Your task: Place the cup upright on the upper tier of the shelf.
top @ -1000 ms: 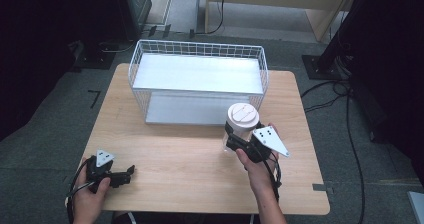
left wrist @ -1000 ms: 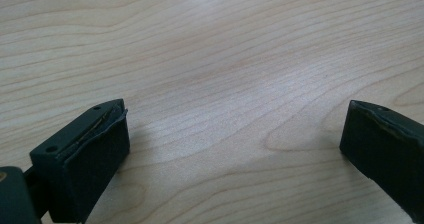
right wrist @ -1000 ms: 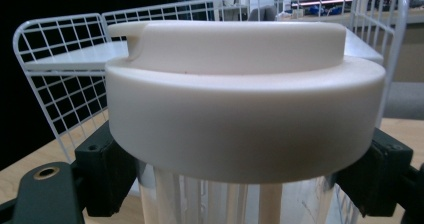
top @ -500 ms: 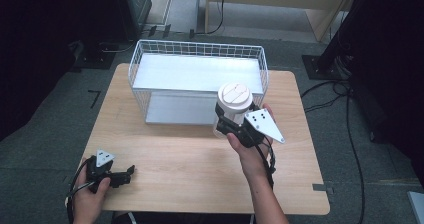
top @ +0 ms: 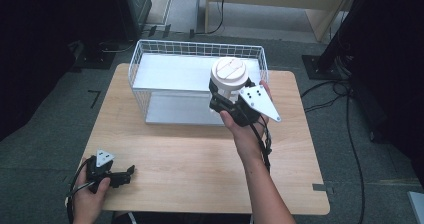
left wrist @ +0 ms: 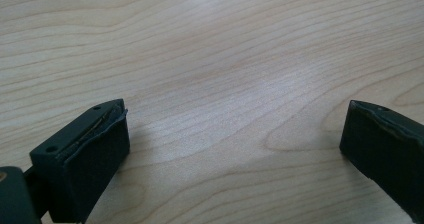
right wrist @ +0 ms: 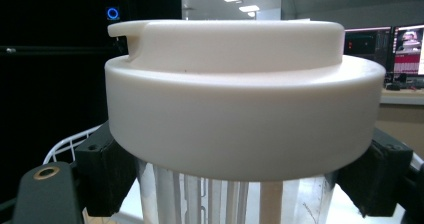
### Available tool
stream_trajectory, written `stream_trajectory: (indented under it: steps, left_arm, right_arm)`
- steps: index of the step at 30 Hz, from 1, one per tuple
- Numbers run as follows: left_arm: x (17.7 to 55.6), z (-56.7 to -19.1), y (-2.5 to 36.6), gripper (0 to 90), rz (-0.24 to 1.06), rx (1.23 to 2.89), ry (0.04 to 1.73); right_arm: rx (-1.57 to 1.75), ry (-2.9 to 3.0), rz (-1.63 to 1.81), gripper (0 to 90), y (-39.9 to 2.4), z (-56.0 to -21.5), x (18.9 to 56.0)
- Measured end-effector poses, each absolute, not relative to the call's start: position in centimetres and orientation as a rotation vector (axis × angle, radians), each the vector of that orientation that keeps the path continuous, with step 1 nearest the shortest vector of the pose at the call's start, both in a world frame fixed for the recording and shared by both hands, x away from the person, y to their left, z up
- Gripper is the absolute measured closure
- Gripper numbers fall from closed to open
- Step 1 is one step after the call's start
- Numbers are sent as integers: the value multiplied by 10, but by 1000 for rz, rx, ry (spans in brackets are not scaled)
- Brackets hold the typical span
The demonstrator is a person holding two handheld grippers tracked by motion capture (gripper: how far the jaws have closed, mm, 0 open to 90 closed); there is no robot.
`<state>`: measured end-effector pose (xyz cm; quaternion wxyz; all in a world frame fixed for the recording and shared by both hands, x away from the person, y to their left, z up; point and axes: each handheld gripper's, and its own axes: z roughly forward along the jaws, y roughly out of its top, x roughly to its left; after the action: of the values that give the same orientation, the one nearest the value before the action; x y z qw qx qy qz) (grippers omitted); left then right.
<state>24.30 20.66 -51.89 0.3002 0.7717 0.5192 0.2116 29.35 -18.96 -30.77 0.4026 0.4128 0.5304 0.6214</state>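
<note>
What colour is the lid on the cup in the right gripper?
Off-white lid, clearest in the right gripper view.

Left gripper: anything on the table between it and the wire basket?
No. In the high view, bare wood table separates the left gripper from the wire basket.

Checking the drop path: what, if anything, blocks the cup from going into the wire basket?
Nothing visible does. The right hand-held gripper holds the cup over the basket's front right rim, and the basket looks empty.

A basket (top: 150, 84) stands at the table's (top: 200, 159) far edge. The right gripper (top: 225, 96) holds a cup (top: 229, 76) over the basket's front right. The left gripper (top: 120, 176) rests near-left.
</note>
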Motion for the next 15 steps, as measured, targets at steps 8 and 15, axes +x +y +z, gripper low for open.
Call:
stream_trajectory:
  steps: [8, 15]
  left_arm:
    - [243, -519, 207, 0, 559, 2050, 1378]
    - [243, -519, 207, 0, 559, 2052, 1377]
  right_arm:
    - [1013, 1320, 1545, 153, -182, -282, 316]
    - [998, 1330, 1518, 153, -175, -268, 337]
